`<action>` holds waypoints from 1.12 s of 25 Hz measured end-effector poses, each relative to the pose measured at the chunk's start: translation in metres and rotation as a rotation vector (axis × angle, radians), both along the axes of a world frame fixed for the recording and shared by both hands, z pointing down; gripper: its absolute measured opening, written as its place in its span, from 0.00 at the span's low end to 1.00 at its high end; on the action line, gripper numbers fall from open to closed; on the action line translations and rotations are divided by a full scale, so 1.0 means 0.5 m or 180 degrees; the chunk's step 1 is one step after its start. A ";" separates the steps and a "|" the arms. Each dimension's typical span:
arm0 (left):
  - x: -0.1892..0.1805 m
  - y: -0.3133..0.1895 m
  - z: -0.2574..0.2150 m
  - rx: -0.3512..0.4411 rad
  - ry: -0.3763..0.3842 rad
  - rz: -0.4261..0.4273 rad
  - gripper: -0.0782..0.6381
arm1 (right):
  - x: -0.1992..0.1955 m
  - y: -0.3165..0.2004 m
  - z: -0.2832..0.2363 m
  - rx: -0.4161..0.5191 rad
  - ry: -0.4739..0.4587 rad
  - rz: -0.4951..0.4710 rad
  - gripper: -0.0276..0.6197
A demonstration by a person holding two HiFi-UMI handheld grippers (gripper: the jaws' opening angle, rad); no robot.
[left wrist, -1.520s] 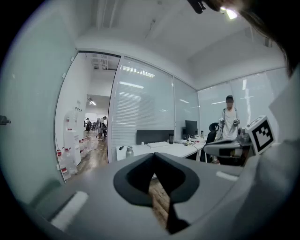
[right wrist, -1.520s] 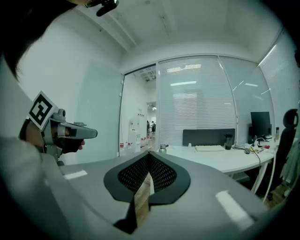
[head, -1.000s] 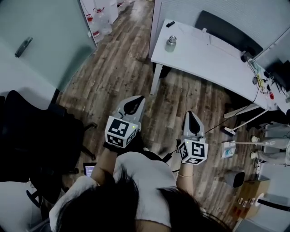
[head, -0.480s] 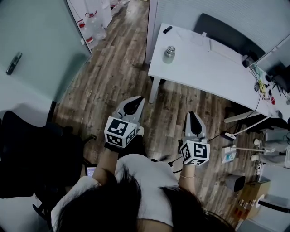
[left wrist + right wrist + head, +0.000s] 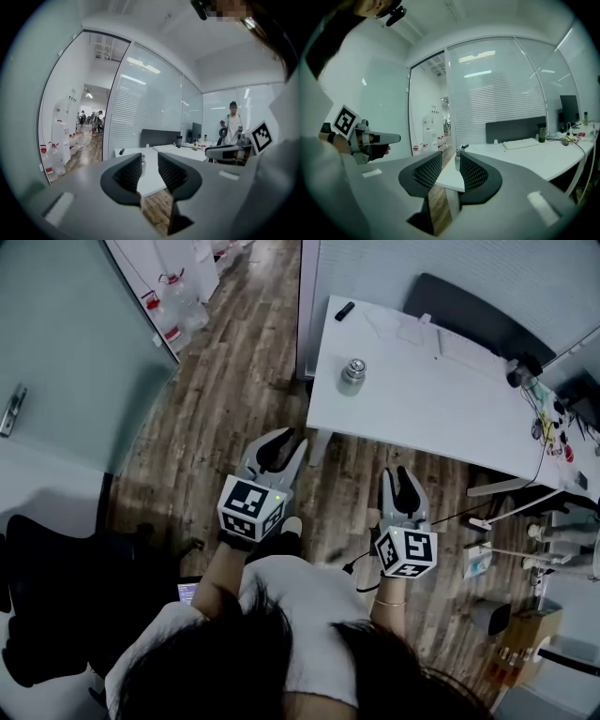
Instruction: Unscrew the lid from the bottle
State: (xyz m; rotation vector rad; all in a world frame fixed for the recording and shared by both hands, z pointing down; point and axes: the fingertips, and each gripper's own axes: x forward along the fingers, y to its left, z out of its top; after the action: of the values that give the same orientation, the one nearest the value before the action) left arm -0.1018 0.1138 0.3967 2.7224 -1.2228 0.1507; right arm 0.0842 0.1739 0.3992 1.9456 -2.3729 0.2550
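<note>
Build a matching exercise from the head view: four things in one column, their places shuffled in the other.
Things:
1. bottle
2. small black object
3. water jugs
4. black chair

Places:
A. on the floor, at the person's left
B. on the white table, near its nearer left corner
C. on the white table, at its far left corner
D. on the floor, top left of the view

Pairs: 1-B, 2-C, 3-D, 4-A

The left gripper (image 5: 279, 440) and right gripper (image 5: 400, 480) are held out before the body, side by side and apart, pointed nearly level. On each, the jaws are seen slightly parted, having just been opening, with nothing gripped between them. Both forearms are extended forward.
</note>
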 end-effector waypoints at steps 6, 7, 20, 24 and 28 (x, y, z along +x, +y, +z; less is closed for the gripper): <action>-0.013 -0.067 0.026 -0.0101 -0.0037 0.0104 0.35 | -0.009 -0.060 0.009 -0.0062 -0.0017 0.0119 0.24; -0.013 -0.076 0.028 -0.0114 -0.0035 0.0122 0.35 | -0.010 -0.069 0.009 -0.0069 -0.0006 0.0127 0.26; 0.080 -0.181 0.069 -0.0266 -0.0042 0.0424 0.51 | 0.066 -0.202 0.018 -0.0059 -0.0054 0.0167 0.34; 0.130 -0.255 0.060 -0.0217 -0.0062 0.0437 0.54 | 0.103 -0.278 0.019 -0.0058 -0.0098 0.0066 0.36; 0.175 -0.336 0.033 -0.0162 0.0005 0.0411 0.55 | 0.128 -0.364 0.001 -0.0020 -0.0112 -0.0088 0.38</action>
State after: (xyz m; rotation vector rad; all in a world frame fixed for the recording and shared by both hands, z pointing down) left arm -0.0143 -0.0540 0.4130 2.7564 -1.0281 0.1919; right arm 0.1484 -0.0082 0.3998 1.9201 -2.4156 0.2975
